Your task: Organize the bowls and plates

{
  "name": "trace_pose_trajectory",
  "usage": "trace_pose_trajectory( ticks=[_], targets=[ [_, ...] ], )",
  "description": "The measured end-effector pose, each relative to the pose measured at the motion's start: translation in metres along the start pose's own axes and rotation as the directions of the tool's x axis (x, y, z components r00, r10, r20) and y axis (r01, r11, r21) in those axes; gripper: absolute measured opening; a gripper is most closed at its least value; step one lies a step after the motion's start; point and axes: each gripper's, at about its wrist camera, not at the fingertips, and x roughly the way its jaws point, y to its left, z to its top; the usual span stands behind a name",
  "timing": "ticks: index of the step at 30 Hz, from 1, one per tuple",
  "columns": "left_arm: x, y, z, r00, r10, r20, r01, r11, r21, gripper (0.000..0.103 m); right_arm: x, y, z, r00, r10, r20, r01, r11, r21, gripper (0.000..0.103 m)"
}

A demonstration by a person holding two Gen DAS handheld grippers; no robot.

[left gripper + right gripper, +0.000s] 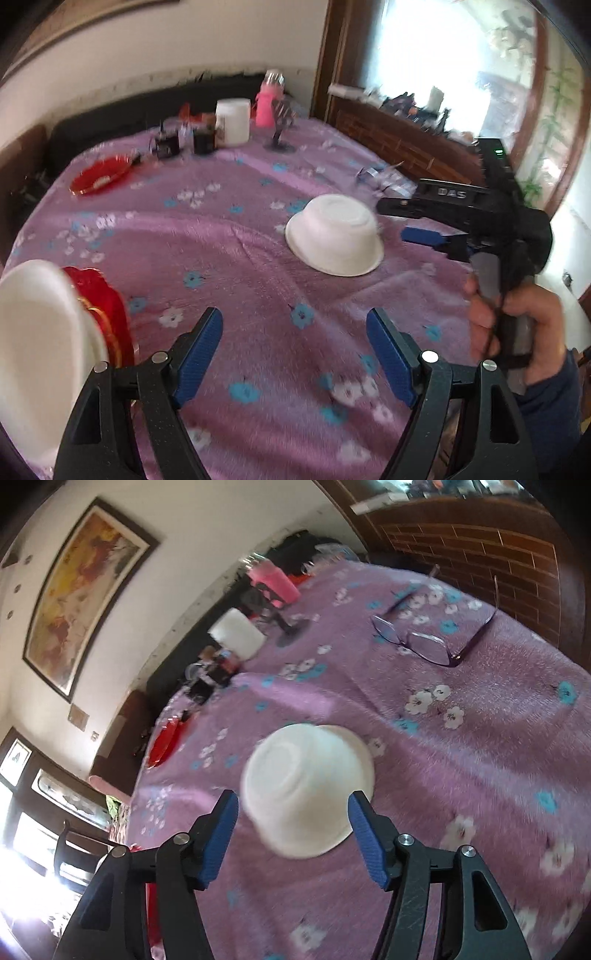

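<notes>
Wide counter (240, 236) under a fuzzy purple cloth with blue and white flowers, carrying everything. At the left edge of the left wrist view, a stack: large white round bowl or plate (33, 332), blurred, leaning against red scalloped plates with gold trim (107, 306). Far back, one more flat red plate (99, 177) alone, well apart from the stack.

Near the middle, a small white plastic-looking bowl (306, 790), turned upside down, rim on the cloth, base ring up. Probably light and stiff, with smooth slanting walls, so likely to slip from a pinch across the sides; better to take it low at the rim, or to tip it and take the edge. On soft cloth, may slide when pushed.

Right gripper (293, 830) released, blue pads standing on both sides of this bowl but not pressing it. Left gripper (295, 354) also released, nothing between the pads, only cloth below.

Purple-framed spectacles (436, 642) lying unfolded beyond the bowl, apart from it; to avoid.
</notes>
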Motion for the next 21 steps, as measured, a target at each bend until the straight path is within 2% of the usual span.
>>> trace_pose_trajectory(
  ticks=[3,5,9,10,13,16,18,21],
  targets=[
    [0.015,-0.001,0.004,0.999,0.024,-0.021,-0.024,1.0,-0.002,0.079,0.018,-0.016,0.007,0.999,-0.01,-0.043,0.012,0.999,0.039,0.066],
    [0.018,-0.002,0.003,0.999,0.024,-0.024,-0.024,1.0,-0.001,0.079,0.03,-0.024,0.012,0.997,0.012,-0.074,-0.007,0.998,0.065,0.067],
    [0.015,0.0,0.001,0.999,0.032,-0.013,-0.032,0.999,0.001,0.079,0.042,-0.031,0.017,0.991,0.099,-0.091,-0.088,0.989,0.123,0.071],
    [0.014,0.001,0.002,0.999,0.031,-0.01,-0.031,1.0,-0.003,0.079,0.043,-0.033,0.018,0.987,0.133,-0.088,-0.119,0.982,0.147,0.076],
    [0.005,0.007,-0.001,1.0,0.02,0.001,-0.02,1.0,-0.016,0.079,0.047,-0.03,0.018,0.97,0.221,-0.105,-0.196,0.958,0.207,0.077],
    [-0.005,0.012,-0.004,1.0,0.017,0.017,-0.017,1.0,-0.025,0.079,0.044,0.0,0.016,0.957,0.264,-0.115,-0.244,0.956,0.166,0.077],
    [-0.01,0.015,-0.006,1.0,0.014,0.021,-0.013,0.999,-0.033,0.079,0.037,0.035,0.015,0.948,0.3,-0.105,-0.288,0.951,0.117,0.077],
    [-0.022,0.019,-0.007,0.999,0.005,0.04,-0.003,0.999,-0.046,0.079,0.024,0.109,0.01,0.918,0.375,-0.13,-0.381,0.924,-0.029,0.077]
  ],
)
